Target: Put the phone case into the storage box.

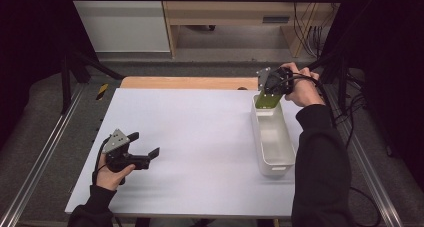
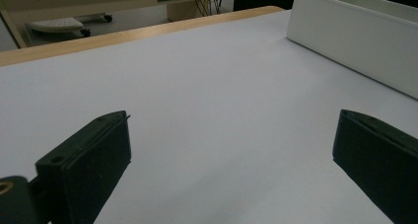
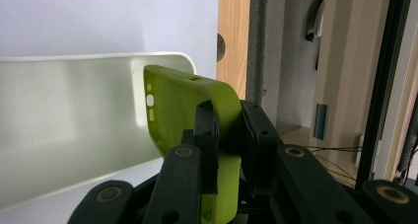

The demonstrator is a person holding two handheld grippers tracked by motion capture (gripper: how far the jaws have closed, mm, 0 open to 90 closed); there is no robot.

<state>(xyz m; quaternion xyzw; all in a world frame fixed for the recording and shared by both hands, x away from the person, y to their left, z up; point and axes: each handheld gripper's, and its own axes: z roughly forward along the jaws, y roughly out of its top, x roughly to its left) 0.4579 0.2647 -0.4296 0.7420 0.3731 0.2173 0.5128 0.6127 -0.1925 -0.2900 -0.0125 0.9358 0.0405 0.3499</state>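
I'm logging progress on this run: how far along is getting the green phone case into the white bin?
Done: the right gripper has its fingers clamped on the green phone case and holds it at the far end of the white bin. In hand: the case is above the bin, not resting inside. Left: lower and release it. The left gripper waits open over the table.

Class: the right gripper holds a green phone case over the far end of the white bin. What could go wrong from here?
1. The right gripper pinches only one edge of the green phone case, so the soft case might twist or slip.
2. It hangs over the white bin's far end, near the rim; released there, it could catch on the wall or land outside.
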